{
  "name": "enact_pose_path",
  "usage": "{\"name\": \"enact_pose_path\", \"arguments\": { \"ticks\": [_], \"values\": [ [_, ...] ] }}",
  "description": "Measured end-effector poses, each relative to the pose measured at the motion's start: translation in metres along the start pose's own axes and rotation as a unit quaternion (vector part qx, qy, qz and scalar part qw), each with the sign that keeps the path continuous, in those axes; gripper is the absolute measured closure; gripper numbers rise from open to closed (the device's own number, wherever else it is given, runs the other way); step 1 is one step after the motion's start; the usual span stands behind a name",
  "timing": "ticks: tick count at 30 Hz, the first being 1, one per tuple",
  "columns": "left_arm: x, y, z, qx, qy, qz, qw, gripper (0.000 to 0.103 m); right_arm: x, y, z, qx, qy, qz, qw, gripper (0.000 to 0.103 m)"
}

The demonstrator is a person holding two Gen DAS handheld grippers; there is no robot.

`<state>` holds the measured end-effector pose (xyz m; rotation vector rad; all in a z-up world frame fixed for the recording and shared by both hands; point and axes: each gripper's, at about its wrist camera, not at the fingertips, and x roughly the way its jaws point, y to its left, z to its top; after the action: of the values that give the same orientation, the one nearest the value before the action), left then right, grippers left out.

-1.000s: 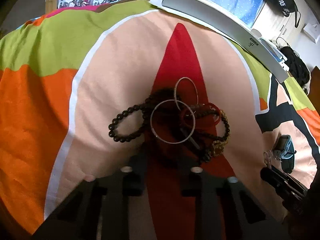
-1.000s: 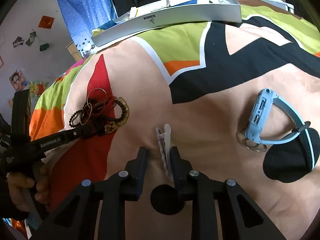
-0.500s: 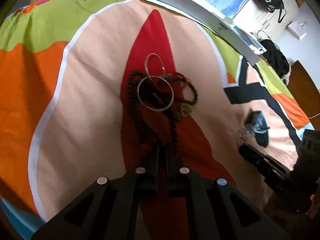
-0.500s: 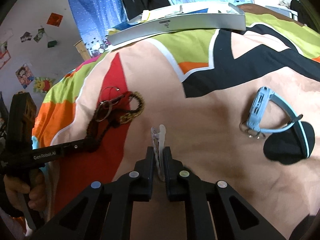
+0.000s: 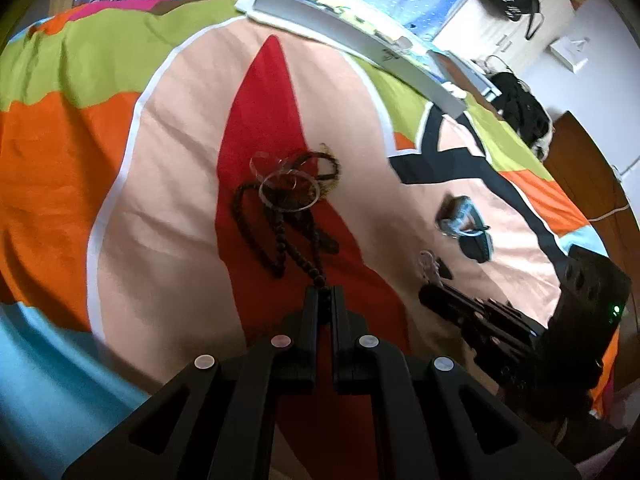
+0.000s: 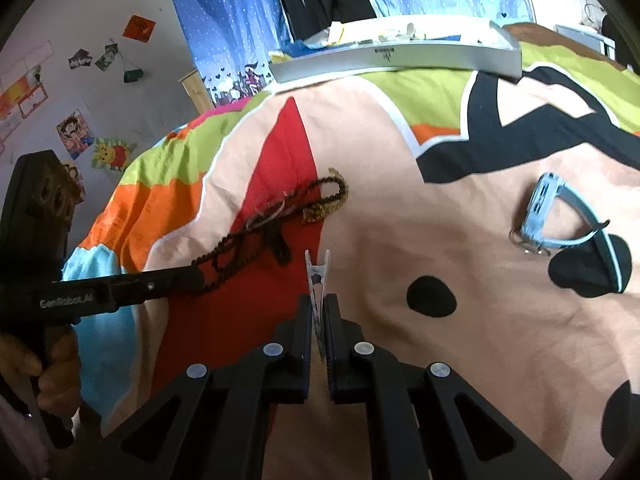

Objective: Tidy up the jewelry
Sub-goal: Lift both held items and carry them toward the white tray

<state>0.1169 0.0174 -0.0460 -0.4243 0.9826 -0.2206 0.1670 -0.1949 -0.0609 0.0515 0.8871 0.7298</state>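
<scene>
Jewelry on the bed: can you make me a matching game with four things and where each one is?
Things
1. dark bead strand
2. white hair clip
3. blue watch
4. clear bangle

Places
A. lying on the bedspread, beside a black patch
B. pinched in the left gripper
C. pinched in the right gripper
D. on top of the tangled jewelry pile

Pairs: 1-B, 2-C, 3-A, 4-D
</scene>
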Motion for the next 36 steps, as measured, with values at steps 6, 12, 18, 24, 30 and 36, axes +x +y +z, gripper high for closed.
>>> {"name": "enact_pose_path", "arguments": {
  "ticks": [6,12,18,24,30,36],
  "values": [
    [-0.045,-0.020,0.030,0.026,-0.042,-0.018,0.9986,0.100,-0.018,0.003,0.004,-0.001,-0.024,0.001,1.000,0.097],
    [-0.081,-0.045,0.063,0.066,-0.083,-0.026,0.9940,0.100,-0.029,0.007,0.015,-0.002,-0.043,0.009,0.999,0.097],
    [-0.092,-0.063,0.082,0.086,-0.098,-0.032,0.9909,0.100,-0.050,0.015,0.048,-0.026,-0.076,0.022,0.997,0.097],
    [-0.092,-0.069,0.109,0.087,-0.112,-0.041,0.9891,0.100,-0.067,0.024,0.100,-0.069,-0.099,0.027,0.992,0.097],
    [-0.100,-0.082,0.150,0.102,-0.152,-0.058,0.9814,0.100,-0.070,0.013,0.150,-0.084,-0.112,0.010,0.990,0.097],
    [-0.089,-0.098,0.200,0.114,-0.194,-0.057,0.9727,0.100,-0.056,-0.020,0.194,-0.064,-0.121,-0.022,0.990,0.097]
  ]
}}
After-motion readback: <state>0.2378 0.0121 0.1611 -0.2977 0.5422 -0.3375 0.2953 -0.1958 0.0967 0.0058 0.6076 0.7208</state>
